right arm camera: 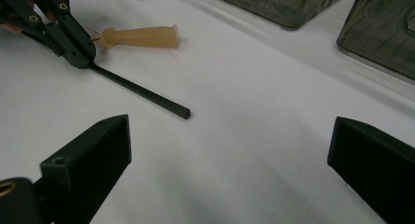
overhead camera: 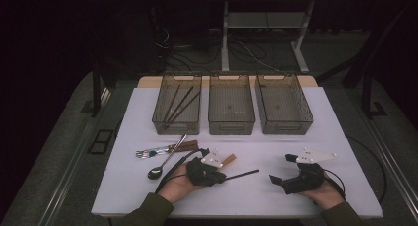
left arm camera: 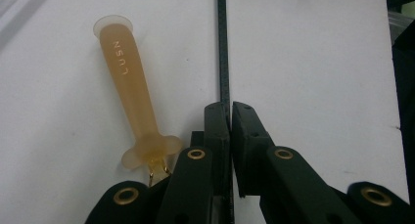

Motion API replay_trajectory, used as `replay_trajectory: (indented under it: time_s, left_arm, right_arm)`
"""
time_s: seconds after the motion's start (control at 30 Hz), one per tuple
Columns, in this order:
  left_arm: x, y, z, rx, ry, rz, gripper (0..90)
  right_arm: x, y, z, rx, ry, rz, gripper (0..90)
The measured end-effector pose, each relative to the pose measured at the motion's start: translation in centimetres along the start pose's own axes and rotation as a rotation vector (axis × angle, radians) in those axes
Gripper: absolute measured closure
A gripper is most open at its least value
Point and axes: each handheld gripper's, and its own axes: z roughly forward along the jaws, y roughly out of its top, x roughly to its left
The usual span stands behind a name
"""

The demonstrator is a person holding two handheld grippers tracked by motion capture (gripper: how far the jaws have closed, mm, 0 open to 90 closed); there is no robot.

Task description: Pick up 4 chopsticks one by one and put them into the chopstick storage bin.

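**Left hand-held gripper clenched on black chopstick; right one released**

The left hand-held gripper (overhead camera: 217,175) rests low on the white counter (overhead camera: 296,196), near its front edge. In the left gripper view its jaws stand pressed together on a thin black chopstick (left arm camera: 223,53), which runs straight out from between the pads across the counter. The high view shows the same chopstick (overhead camera: 242,174) pointing right from the gripper, its free end lying on the counter surface. In the right gripper view the stick's far end (right arm camera: 147,94) is flat on the counter.

Just beside the left gripper lies an amber handle (left arm camera: 128,82), lettered along its side, flat on the counter and apart from the chopstick. Whether the gripper body touches its flared end cannot be told.

The right hand-held gripper (overhead camera: 282,170) rests on the counter well to the right, jaws wide apart with nothing between them; in its own view the two black jaws stand at opposite edges over bare counter.

At the counter's far side stand three bins in a row. The left bin (overhead camera: 158,118) holds several dark sticks. A spoon (overhead camera: 162,166) and other cutlery lie on the counter behind and to the left of the left gripper.
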Motion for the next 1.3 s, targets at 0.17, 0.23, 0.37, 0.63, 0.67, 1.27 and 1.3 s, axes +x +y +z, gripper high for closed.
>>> replay_trajectory:
  time_s: [0.17,0.23,0.37,0.63,0.67,1.27,1.3]
  left_arm:
    - [0.1,0.0,-0.1,0.001,-0.004,0.002,86.1]
    - [0.0,0.0,-0.2,-0.001,-0.017,-0.003,86.1]
    - [-0.4,0.0,-0.4,-0.021,-0.03,-0.044,86.1]
    - [-0.6,0.1,-1.5,-0.06,-0.033,-0.077,86.1]
    - [-0.6,0.1,-1.8,-0.064,-0.034,-0.082,86.1]
    - [-0.2,-0.8,-5.8,-0.12,0.011,-0.12,86.1]
    - [-0.1,-1.0,-6.0,-0.12,0.018,-0.125,86.1]
  right_arm:
    - [0.0,0.0,0.0,-0.001,0.0,-0.002,2.2]
    - [0.0,0.0,-0.1,-0.003,0.002,-0.007,2.2]
    - [0.0,0.0,-0.1,-0.004,0.0,-0.005,2.2]
    - [0.1,0.0,0.1,0.003,0.004,-0.015,2.2]
    - [0.2,0.0,0.2,0.007,0.004,-0.018,2.2]
    - [0.2,0.0,0.2,0.01,0.01,-0.024,2.2]
    - [0.2,0.0,0.2,0.01,0.009,-0.024,2.2]
